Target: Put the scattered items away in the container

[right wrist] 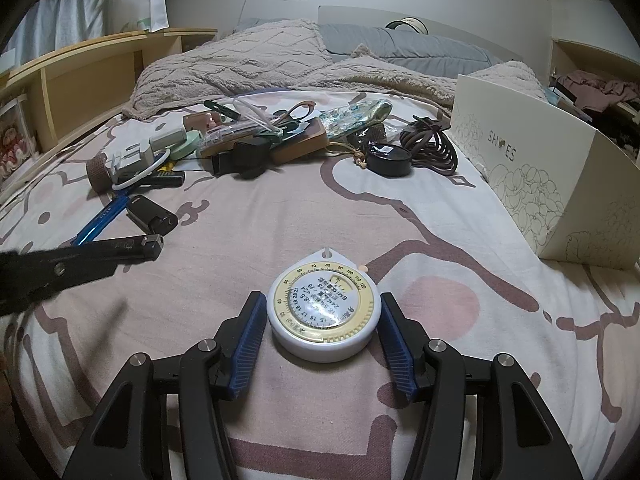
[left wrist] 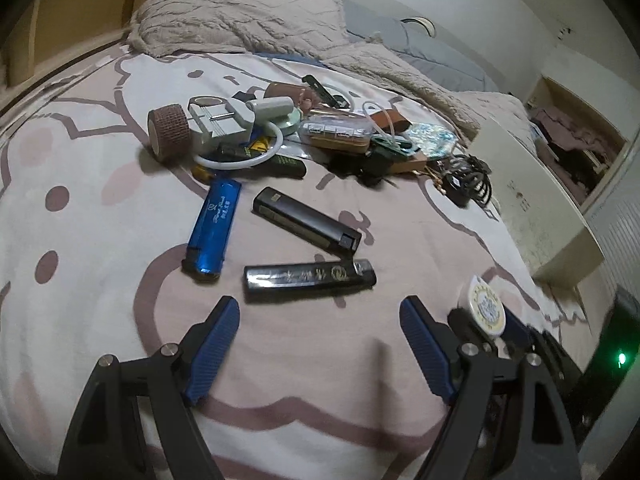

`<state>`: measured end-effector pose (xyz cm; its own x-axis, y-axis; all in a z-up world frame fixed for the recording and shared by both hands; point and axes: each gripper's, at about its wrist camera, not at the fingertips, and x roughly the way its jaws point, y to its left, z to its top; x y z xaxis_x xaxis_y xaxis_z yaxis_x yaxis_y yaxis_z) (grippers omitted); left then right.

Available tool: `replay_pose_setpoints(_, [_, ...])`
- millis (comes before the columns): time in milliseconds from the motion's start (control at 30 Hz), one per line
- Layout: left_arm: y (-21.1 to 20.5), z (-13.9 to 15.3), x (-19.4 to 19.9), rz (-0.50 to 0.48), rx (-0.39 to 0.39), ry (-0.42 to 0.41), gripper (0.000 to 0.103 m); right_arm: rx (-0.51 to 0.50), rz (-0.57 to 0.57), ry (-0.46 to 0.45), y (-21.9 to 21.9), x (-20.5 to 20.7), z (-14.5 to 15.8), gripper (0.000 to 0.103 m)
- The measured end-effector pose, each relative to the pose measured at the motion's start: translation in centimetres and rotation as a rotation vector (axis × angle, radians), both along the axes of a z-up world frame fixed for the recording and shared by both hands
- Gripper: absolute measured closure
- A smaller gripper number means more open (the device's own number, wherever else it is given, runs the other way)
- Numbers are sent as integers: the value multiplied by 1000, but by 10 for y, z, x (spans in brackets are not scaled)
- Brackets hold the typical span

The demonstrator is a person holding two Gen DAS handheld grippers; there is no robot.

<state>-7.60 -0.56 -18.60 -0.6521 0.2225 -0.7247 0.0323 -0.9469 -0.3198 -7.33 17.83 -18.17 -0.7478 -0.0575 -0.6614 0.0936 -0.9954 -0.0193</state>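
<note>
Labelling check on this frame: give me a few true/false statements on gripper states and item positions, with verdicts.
1. The round white tape measure with the yellow dial lies between the right gripper fingers. True.
2. The left gripper is shut on the glossy black lighter with gold print. False: its jaws are open and the lighter lies on the bed ahead of them.
3. The blue metallic lighter is inside the cream cardboard shoe box. False: it lies on the pink patterned bedsheet.
4. The coiled brown cord lies near the shoe box. True.
</note>
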Motion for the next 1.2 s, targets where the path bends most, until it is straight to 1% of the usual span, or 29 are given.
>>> replay_pose_setpoints(100, [2, -2, -7, 25, 10, 4, 20, -5, 0, -1, 0, 0, 0, 46])
replay_pose_setpoints(167, [4, -4, -11, 37, 1, 9, 20, -5, 1, -1, 0, 0, 0, 46])
replay_pose_setpoints(333, [16, -6, -17, 32, -65, 27, 19, -1, 2, 0, 1, -1, 0, 46])
replay_pose_setpoints(500, [25, -11, -22, 27, -150, 40, 19, 8, 3, 4, 0, -1, 1, 46])
replay_pose_setpoints(567, [29, -13, -24, 27, -183, 41, 19, 10, -1, 11, 1, 1, 2, 49])
replay_pose_setpoints(633, [31, -14, -25, 25, -208, 41, 19, 4, -9, 16, 3, 3, 4, 49])
replay_pose_setpoints(767, [31, -16, -27, 18, -209, 41, 16, -13, -33, 17, 10, 6, 6, 49])
replay_pose_setpoints(967, [33, -16, -27, 27, -216, 43, 16, 6, -34, 22, 11, 15, 6, 49])
replay_pose_setpoints(1067, [33, -16, -26, 55, -241, 41, 16, 12, -32, 17, 11, 14, 4, 49])
replay_pose_setpoints(1200, [29, -16, -24, 72, -240, 40, 16, -10, -30, 13, 13, 13, 2, 49])
